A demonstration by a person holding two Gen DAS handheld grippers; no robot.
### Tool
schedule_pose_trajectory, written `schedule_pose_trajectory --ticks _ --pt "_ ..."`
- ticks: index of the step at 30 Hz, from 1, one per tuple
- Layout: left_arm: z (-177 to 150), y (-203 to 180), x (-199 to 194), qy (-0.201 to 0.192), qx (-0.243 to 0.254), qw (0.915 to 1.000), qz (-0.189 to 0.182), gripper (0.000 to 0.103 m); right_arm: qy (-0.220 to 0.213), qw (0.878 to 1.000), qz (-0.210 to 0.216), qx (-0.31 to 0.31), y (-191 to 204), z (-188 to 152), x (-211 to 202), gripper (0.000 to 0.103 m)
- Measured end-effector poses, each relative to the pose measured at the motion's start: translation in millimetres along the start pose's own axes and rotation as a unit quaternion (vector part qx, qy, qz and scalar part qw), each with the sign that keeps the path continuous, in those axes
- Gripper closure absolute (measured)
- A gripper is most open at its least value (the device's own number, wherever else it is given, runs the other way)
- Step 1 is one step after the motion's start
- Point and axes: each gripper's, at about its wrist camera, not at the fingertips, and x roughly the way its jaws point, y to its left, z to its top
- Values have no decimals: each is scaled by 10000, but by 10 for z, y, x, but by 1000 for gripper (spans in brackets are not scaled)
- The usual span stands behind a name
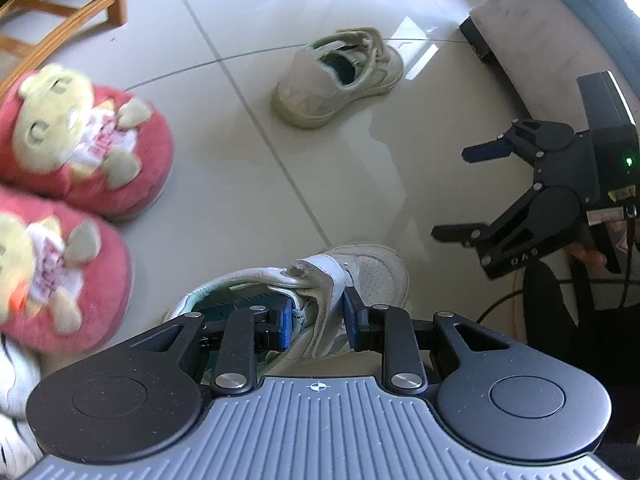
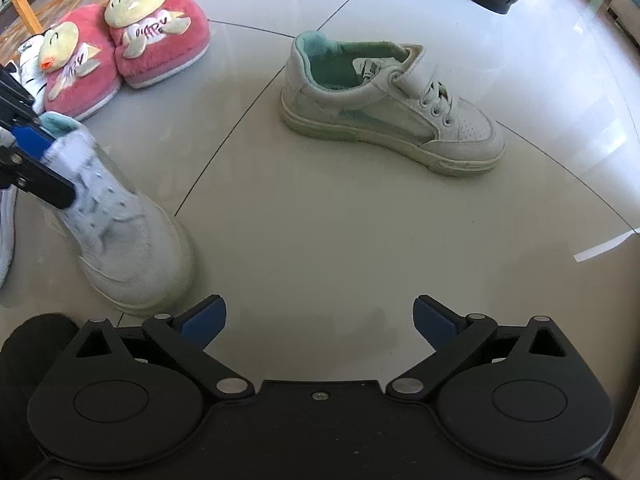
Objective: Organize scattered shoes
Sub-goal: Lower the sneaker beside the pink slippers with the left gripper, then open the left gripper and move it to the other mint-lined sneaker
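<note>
In the left wrist view, the strap and tongue of a white leather sneaker with a teal lining (image 1: 320, 292) are pinched between the blue pads of the left gripper (image 1: 318, 320); a matching second white sneaker (image 1: 340, 76) is seen farther off on the glossy pale tiled floor (image 1: 248, 184), and two pink plush bear slippers (image 1: 76, 184) lie at left. In the right wrist view, the right gripper (image 2: 320, 320) is held with fingers spread wide over bare floor, nothing between them, the second sneaker lying well ahead.

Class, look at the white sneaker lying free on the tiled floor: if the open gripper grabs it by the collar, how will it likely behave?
The free sneaker probably lifts easily. Its padded collar looks soft and may squash under the right gripper. The flat sole suggests sliding, not rolling, on the glossy floor.
</note>
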Motion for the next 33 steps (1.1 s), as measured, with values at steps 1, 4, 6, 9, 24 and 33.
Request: schedule_pose_trajectory --ticks 1,4,6,9,24,33 --pt "-29 28 -18 23 -16 10000 -11 77 -3 10000 -5 -7 0 -2 -2 2" --pt "-120 124 -83 119 4 9999 -19 77 -19 10000 -2 11 -8 4 -10 2" --pt "-156 182 -115 165 33 9999 -13 77 -20 10000 4 25 -13 4 -12 2" --pt "-191 259 -148 219 23 9998 -26 77 -14 10000 -9 22 -21 -9 -11 1" --pt "-319 319 -205 605 944 9937 50 77 -112 9999 14 4 -66 -42 -117 1" --pt "-340 208 -161 1320 1917 9725 -4 77 -49 9998 -30 211 -144 -47 -118 1"
